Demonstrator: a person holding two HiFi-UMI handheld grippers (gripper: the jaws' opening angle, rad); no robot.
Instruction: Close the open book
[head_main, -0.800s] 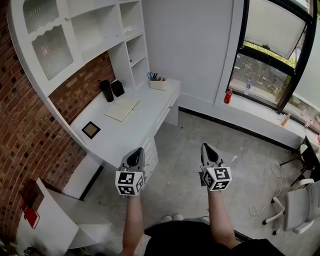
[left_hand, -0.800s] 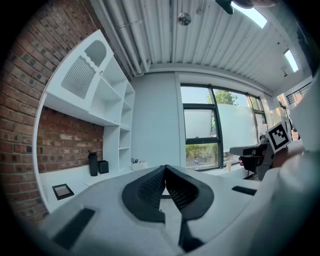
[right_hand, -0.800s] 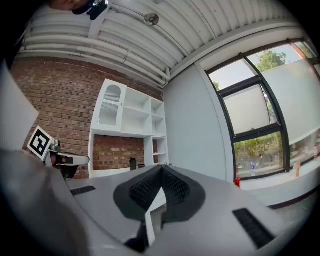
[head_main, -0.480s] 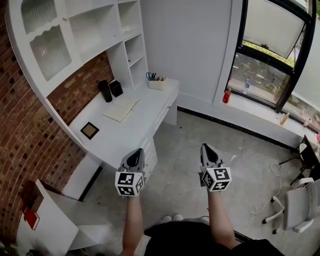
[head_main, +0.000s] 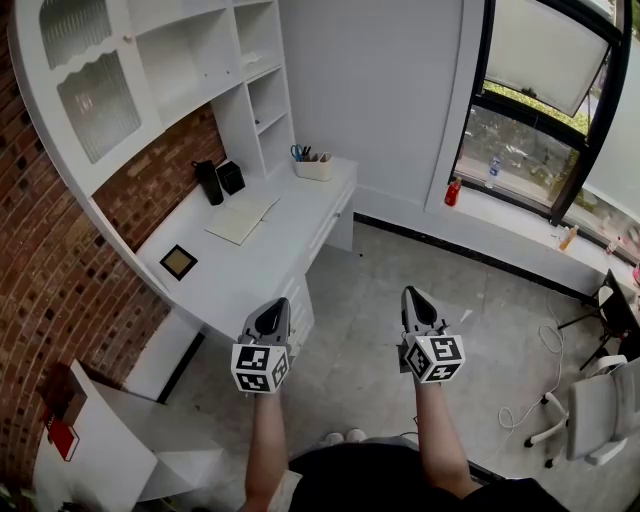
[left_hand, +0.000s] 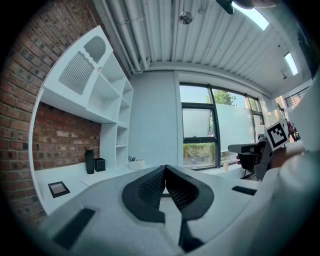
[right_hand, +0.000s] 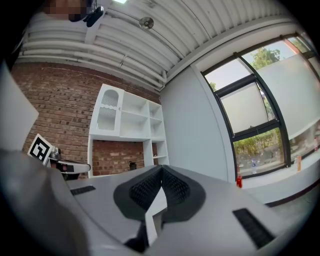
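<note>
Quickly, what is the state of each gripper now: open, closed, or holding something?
Left gripper: closed, holding nothing.
Right gripper: closed, holding nothing.

Study: desk (head_main: 250, 265), shelves (head_main: 190, 70), swivel chair (head_main: 600, 410).

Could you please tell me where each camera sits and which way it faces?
Head view: on the person's head, looking down at the desk and open book; both forearms, left claw and right claw show.
Left gripper view: on the left claw, facing the window over its shut jaws; right claw at right.
Right gripper view: on the right claw, facing the shelves over its shut jaws; left claw at left.
Shared: all three show shelves and window.
</note>
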